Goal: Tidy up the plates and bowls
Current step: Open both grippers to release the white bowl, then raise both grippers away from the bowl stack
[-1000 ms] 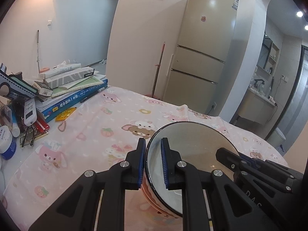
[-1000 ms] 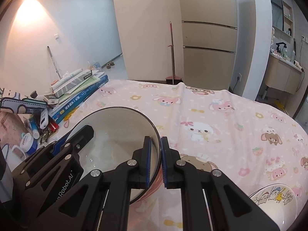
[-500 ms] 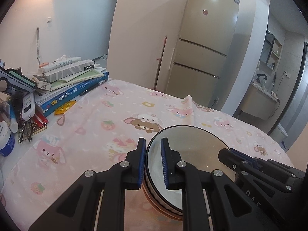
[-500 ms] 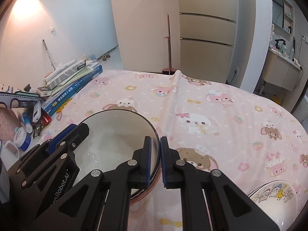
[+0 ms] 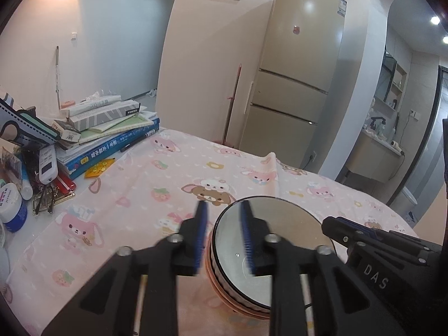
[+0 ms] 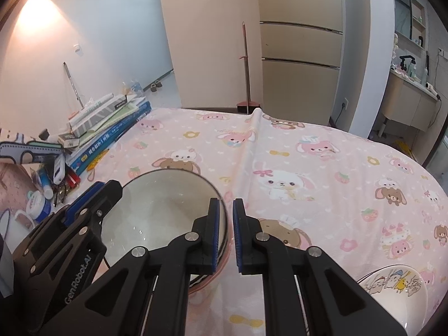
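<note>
A white bowl (image 5: 268,246) with a dark rim sits nested on a pink bowl (image 5: 215,282) on the pink cartoon tablecloth (image 5: 156,184). My left gripper (image 5: 222,235) is open, its fingers straddling the bowl's left rim without gripping. My right gripper (image 6: 226,229) is slightly open around the bowl's (image 6: 162,210) right rim. Each gripper shows in the other's view, the right one in the left wrist view (image 5: 372,240) and the left one in the right wrist view (image 6: 72,224). A white plate (image 6: 397,291) with cartoon drawings lies at the lower right.
A stack of books and boxes (image 5: 103,131) and small clutter, a remote (image 5: 47,165) and a blue-white jar (image 5: 11,207), fill the table's left side. A beige fridge (image 5: 296,84) and a red broom (image 5: 232,103) stand beyond the far edge.
Both grippers lowered the bowl onto the pink bowl. The left gripper has opened wide and the right gripper has opened slightly, letting go of the rim.
</note>
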A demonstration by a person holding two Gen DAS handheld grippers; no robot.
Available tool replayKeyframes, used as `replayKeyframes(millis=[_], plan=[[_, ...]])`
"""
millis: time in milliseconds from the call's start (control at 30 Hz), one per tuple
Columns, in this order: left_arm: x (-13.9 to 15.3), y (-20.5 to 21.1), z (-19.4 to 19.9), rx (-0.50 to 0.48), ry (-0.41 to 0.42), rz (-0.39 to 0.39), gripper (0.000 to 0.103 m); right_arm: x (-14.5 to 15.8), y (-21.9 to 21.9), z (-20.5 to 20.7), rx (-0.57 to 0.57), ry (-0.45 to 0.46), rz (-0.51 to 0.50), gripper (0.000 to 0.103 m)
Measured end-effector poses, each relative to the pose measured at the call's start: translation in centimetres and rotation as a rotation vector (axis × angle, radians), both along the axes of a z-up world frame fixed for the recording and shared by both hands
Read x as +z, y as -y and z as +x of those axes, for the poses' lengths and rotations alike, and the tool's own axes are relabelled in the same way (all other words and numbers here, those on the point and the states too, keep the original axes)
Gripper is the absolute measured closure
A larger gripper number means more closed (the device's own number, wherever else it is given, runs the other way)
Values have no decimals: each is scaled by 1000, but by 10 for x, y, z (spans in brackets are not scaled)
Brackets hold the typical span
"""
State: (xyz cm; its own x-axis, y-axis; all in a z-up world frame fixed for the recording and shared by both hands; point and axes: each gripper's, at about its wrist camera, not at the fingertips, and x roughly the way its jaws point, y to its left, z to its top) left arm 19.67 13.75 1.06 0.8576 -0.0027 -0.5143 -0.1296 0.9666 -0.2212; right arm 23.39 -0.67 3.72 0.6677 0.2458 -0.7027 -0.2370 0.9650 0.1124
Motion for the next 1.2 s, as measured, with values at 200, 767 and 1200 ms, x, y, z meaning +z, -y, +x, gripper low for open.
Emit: replayKeyframes(millis=[200, 767, 1200], plan=[[20, -3, -20, 48, 136, 35, 20, 18, 18, 1, -12, 17, 65, 70], [42, -19, -56, 134, 363, -9, 6, 86, 67, -27, -16, 313, 240, 5], [41, -32, -50, 114, 326, -69, 2, 89, 58, -24, 10, 317, 197, 1]])
